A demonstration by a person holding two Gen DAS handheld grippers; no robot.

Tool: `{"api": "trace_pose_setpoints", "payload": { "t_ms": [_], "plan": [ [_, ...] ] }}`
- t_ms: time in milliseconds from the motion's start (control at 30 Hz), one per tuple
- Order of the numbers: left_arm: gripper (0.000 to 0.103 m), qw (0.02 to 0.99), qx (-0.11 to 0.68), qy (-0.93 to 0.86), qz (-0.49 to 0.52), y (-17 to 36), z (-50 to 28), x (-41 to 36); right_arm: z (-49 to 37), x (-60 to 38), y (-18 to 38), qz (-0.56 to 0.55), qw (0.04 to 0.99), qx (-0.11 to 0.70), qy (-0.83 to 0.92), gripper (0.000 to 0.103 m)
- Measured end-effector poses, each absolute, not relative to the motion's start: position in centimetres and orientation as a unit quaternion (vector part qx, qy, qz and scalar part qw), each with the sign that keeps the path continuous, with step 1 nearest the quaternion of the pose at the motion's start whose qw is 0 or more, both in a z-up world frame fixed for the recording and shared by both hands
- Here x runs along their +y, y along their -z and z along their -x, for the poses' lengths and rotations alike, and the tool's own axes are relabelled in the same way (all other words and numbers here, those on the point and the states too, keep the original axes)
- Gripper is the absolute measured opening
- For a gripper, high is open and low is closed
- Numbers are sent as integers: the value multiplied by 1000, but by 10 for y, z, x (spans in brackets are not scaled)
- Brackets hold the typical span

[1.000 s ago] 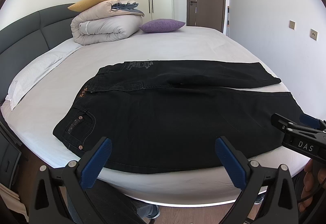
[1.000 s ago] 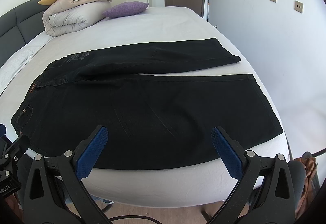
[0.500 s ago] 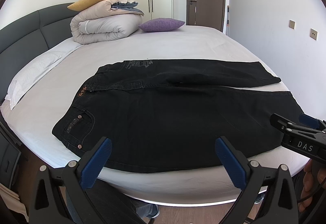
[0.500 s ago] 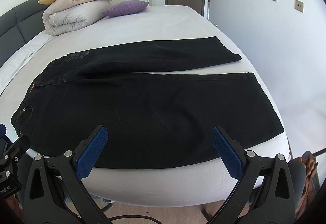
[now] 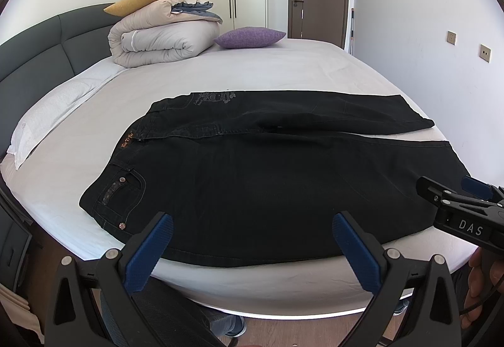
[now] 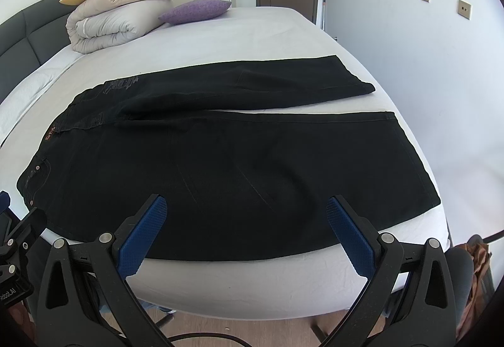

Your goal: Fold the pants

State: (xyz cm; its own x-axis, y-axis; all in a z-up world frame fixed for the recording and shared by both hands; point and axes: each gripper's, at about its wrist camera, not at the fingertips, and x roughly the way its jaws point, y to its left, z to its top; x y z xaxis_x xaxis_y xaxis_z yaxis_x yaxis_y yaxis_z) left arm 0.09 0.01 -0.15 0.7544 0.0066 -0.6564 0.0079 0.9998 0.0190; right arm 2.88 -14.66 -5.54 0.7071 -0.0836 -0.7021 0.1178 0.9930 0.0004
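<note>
Black jeans (image 5: pixel 267 176) (image 6: pixel 220 164) lie flat across the near side of the white bed (image 5: pixel 267 72), waistband to the left, two legs stretching right with a thin gap between them. My left gripper (image 5: pixel 252 233) hovers open just off the bed's front edge, over the near leg's lower seam. My right gripper (image 6: pixel 245 217) is open too, further right along the same edge, with nothing between its blue pads. The right gripper's side (image 5: pixel 456 208) shows in the left wrist view.
A rolled duvet (image 5: pixel 163 38) with a yellow cushion and a purple pillow (image 5: pixel 249 37) sit at the far end. A grey headboard (image 5: pixel 47 47) runs along the left. A wall stands right of the bed; wooden floor lies below the front edge.
Both views have shifted only slightly; the jeans appear marginally lower and nearer. The jaws stay equally wide and the cloth has not moved.
</note>
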Motion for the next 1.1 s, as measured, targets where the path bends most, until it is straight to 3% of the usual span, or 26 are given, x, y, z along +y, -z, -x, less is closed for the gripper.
{"api": "trace_pose_setpoints", "payload": {
  "t_ms": [333, 500, 667, 833, 1100],
  "plan": [
    [103, 936, 351, -1, -15, 0, 3, 2, -26, -142, 57, -24, 923, 381, 51, 103],
    [103, 946, 308, -48, -93, 8, 11, -17, -33, -149, 59, -35, 921, 387, 29, 103],
    [103, 932, 319, -45, -166, 27, 0, -17, -48, -163, 67, -61, 919, 388, -24, 103],
    [103, 918, 373, 21, -132, 30, -50, 19, -80, -181, 66, -68, 919, 382, -74, 103],
    [103, 897, 389, 28, -210, 18, -159, 75, -152, -187, 44, -30, 913, 363, -183, 103]
  ]
}}
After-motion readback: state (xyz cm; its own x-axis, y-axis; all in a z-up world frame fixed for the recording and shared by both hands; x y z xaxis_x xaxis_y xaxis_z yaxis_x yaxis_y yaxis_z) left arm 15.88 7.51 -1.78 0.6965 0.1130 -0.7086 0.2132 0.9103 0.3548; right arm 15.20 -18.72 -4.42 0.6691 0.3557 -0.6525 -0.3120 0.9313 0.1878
